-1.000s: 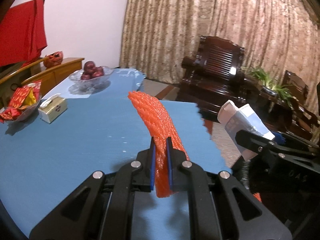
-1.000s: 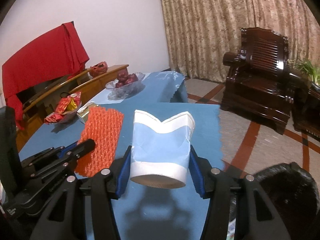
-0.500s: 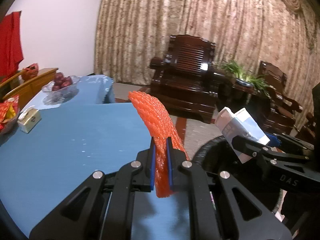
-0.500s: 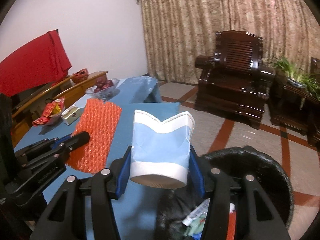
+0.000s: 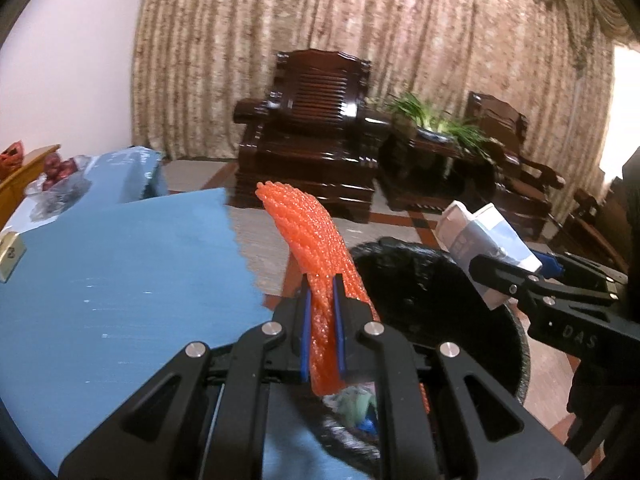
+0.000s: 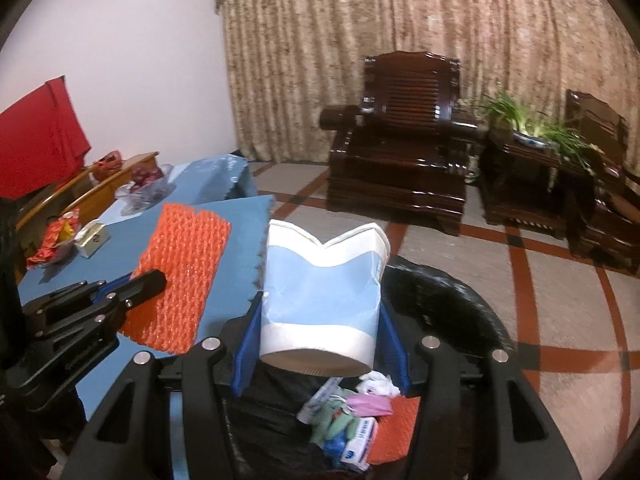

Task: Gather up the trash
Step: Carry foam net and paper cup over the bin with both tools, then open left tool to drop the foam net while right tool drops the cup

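Observation:
My left gripper is shut on an orange foam net sleeve, which stands up and curves away beyond the table's edge. The right wrist view shows the same sleeve flat-on, in the left gripper. My right gripper is shut on a crushed white and blue paper cup, held over a black-lined trash bin. In the left wrist view the cup and right gripper hang above the bin.
The blue-covered table lies to the left with a glass fruit bowl and a small box. Several scraps lie in the bin. Dark wooden armchairs and a potted plant stand before a curtain.
Both grippers have swung right, off the table and over the trash bin, still carrying the sleeve and the cup. The bin's inside has come into view.

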`<state>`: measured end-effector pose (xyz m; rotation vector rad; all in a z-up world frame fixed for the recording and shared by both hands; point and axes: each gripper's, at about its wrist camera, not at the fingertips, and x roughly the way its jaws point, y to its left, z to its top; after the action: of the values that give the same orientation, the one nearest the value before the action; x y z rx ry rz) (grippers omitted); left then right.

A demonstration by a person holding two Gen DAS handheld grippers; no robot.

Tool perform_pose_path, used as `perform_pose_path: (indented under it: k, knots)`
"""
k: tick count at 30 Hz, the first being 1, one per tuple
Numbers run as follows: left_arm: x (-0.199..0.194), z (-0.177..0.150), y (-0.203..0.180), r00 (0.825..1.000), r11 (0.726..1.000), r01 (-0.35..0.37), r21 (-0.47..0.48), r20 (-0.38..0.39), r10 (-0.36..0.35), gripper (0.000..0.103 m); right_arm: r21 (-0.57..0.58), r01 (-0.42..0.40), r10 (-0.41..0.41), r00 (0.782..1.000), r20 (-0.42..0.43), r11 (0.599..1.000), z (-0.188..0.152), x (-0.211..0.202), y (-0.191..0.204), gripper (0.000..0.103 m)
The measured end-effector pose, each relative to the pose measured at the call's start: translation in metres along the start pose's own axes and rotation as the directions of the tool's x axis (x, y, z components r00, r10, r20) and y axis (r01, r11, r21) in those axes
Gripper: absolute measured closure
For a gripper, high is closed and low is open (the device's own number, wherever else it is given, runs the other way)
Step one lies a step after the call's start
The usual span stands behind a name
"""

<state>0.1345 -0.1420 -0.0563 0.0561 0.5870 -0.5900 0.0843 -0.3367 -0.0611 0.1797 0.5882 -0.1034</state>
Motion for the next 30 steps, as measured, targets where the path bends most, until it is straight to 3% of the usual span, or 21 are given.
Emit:
perform_pose_path:
  k: [10, 20, 22, 24, 26, 30]
  knots:
    - [0.046, -0.017, -0.034, 0.994, 0.994, 0.085, 0.063, -0.069, -0.081, 0.094, 0.046, 0.088, -0.084, 0.994, -0.068, 0.995, -0.026, 0.016, -0.043, 0.050]
    - [0.077, -0.021, -0.037, 0.991, 0.993, 0.090, 0.070, -0.100, -0.083, 0.094, 0.065, 0.107, -0.100, 0.990, -0.098, 0.992, -0.037, 0.037, -0.062, 0.049]
    - [0.081, -0.021, -0.037, 0.990, 0.993, 0.101, 0.069, -0.110, -0.093, 0.094, 0.062, 0.110, -0.103, 0.989, -0.104, 0.992, -0.039, 0.041, -0.065, 0.045]
    - [0.084, -0.021, -0.035, 0.988, 0.992, 0.107, 0.065, -0.119, -0.099, 0.090, 0.056, 0.123, -0.116, 0.987, -0.109, 0.991, -0.039, 0.044, -0.064, 0.034]
    - [0.088, -0.020, -0.035, 0.985, 0.992, 0.119, 0.050, -0.130, -0.112, 0.074, 0.053, 0.135, -0.128, 0.985, -0.119, 0.989, -0.040, 0.048, -0.067, 0.030]
    - [0.085, -0.019, -0.027, 0.988, 0.993, 0.105, 0.048, -0.118, -0.099, 0.061, 0.062, 0.141, -0.133, 0.984, -0.116, 0.988, -0.041, 0.046, -0.071, 0.020]
